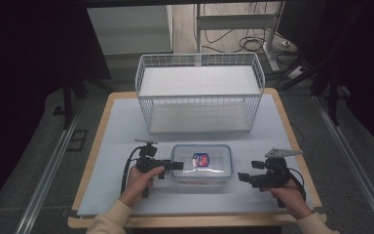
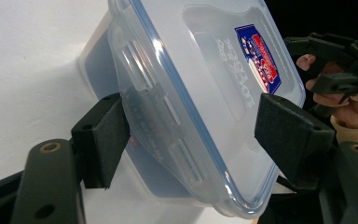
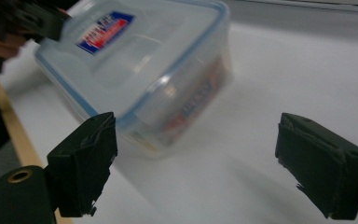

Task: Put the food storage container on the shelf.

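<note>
Jaws of left gripper (image 2: 191, 135) straddle container (image 1: 202, 164) edge unclenched; right gripper (image 3: 214, 163) gapes beside it.

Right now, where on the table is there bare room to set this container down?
Free: white mat left of the left gripper, and the strip between container and wire basket. Crowded: between container and right gripper.
</note>
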`<state>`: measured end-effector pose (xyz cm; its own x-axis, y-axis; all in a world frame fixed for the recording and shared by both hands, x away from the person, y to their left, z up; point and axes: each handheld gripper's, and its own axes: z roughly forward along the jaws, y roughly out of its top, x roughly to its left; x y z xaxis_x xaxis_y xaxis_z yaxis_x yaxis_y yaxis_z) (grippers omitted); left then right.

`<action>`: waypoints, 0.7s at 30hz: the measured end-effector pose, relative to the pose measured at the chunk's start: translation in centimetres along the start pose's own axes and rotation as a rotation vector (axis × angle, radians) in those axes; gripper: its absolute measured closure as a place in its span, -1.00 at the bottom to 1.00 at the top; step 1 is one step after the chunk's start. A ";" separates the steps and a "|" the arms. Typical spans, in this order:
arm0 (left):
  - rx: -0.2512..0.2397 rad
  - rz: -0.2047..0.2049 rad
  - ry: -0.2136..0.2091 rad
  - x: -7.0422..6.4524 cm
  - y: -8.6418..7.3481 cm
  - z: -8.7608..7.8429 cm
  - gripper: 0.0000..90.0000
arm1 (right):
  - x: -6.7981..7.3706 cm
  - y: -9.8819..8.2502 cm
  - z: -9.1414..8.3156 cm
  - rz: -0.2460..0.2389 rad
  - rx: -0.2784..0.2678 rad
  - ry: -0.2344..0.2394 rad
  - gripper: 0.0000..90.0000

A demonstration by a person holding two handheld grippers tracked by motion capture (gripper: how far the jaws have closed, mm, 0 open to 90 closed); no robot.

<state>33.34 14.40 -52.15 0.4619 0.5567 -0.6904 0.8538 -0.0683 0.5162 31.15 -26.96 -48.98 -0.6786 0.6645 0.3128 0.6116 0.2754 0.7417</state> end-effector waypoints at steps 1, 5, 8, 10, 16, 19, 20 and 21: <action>0.000 0.000 0.000 0.0 0.0 0.0 -0.39 | 0.0 0.0 0.0 0.000 0.000 0.000 -0.73; 0.001 -0.001 -0.007 0.1 0.0 0.0 -0.38 | 0.4 1.3 1.3 0.066 0.028 0.081 -0.76; 0.001 -0.002 -0.008 0.2 0.0 -0.1 -0.37 | 0.4 2.2 2.5 0.088 0.051 0.097 -0.78; 0.000 -0.003 -0.007 0.1 0.0 -0.1 -0.37 | 0.3 2.7 3.3 0.111 0.058 0.117 -0.79; -0.002 -0.002 -0.010 0.2 0.0 -0.1 -0.37 | 0.4 3.1 4.6 0.147 0.097 0.122 -0.80; -0.001 -0.002 -0.009 0.2 0.0 -0.1 -0.37 | 0.4 3.3 5.0 0.163 0.107 0.129 -0.79; -0.002 -0.003 -0.009 0.2 0.0 0.0 -0.37 | 0.4 3.3 5.1 0.172 0.110 0.135 -0.79; -0.002 -0.003 -0.009 0.2 0.0 0.0 -0.38 | 0.4 3.3 5.1 0.172 0.110 0.135 -0.79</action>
<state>33.39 14.53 -52.25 0.4612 0.5497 -0.6965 0.8548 -0.0649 0.5149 34.98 -22.30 -49.43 -0.6045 0.6115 0.5106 0.7581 0.2449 0.6043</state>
